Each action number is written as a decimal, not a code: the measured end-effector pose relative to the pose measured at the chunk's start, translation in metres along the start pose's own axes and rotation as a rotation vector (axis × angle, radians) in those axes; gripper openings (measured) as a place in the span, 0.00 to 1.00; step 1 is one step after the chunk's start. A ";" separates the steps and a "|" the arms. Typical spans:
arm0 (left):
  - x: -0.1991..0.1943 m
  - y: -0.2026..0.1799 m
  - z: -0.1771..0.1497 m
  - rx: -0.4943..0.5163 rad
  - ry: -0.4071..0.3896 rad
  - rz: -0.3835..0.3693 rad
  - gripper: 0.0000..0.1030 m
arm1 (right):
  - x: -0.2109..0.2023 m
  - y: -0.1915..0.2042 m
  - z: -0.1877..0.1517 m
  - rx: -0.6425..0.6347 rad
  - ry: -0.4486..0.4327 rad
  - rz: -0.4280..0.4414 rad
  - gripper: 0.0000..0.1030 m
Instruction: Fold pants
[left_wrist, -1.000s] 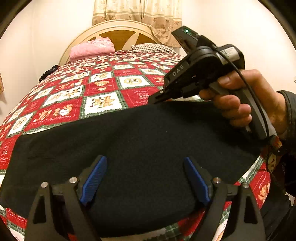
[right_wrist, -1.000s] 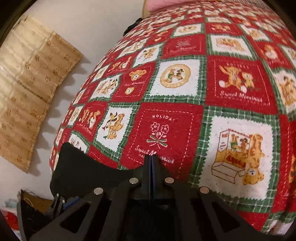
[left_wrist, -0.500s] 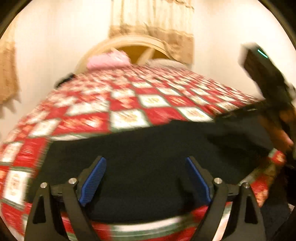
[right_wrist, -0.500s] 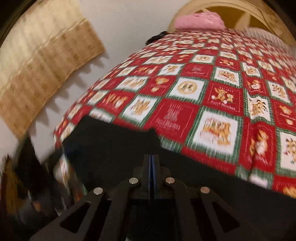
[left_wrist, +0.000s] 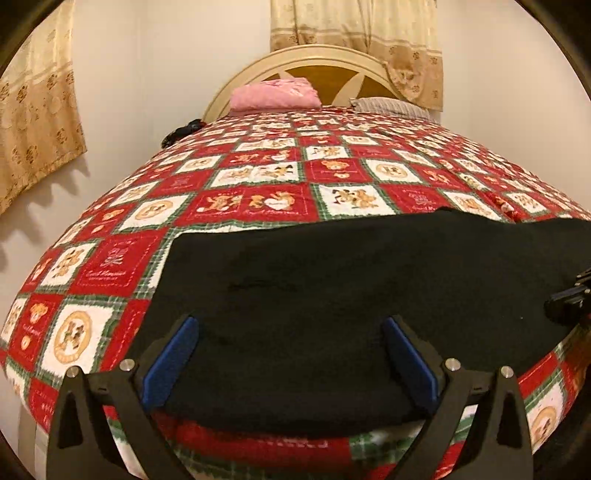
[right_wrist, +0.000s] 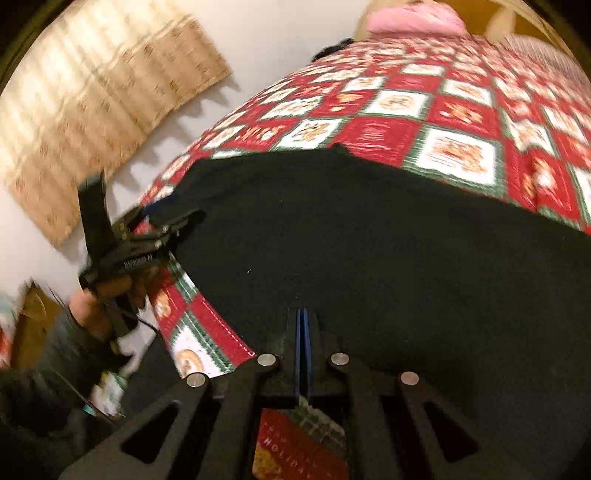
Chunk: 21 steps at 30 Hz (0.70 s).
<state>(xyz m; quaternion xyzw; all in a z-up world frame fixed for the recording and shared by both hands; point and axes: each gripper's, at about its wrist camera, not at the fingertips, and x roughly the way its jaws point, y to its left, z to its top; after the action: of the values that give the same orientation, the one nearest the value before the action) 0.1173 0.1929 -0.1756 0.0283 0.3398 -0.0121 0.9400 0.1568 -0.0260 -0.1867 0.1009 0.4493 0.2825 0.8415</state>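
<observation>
"Holiday" quilt (right_wrist: 291, 450) under black pants (right_wrist: 388, 240)

The pants (left_wrist: 332, 280) are plain black. The quilt (left_wrist: 258, 199) on the bed is a patchwork of red and white squares with green plaid borders, printed with tan teddy bears. Each tool is black with blue pads (left_wrist: 173, 354). A pink pillow (left_wrist: 275, 94) lies against the cream headboard (left_wrist: 258, 68). The curtains (left_wrist: 37, 110) are beige with gold motifs.
</observation>
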 end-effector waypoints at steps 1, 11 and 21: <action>-0.004 -0.002 0.001 -0.005 -0.006 0.000 0.99 | -0.011 -0.004 0.000 -0.001 -0.028 -0.020 0.02; -0.016 -0.054 0.021 0.005 -0.059 -0.082 0.99 | -0.192 -0.115 -0.042 0.210 -0.340 -0.313 0.37; -0.004 -0.097 0.026 0.092 -0.036 -0.092 0.99 | -0.348 -0.224 -0.121 0.456 -0.511 -0.682 0.37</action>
<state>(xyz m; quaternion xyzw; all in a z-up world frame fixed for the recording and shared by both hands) 0.1267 0.0946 -0.1569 0.0558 0.3228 -0.0712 0.9421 -0.0069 -0.4170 -0.1083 0.1958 0.2864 -0.1489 0.9260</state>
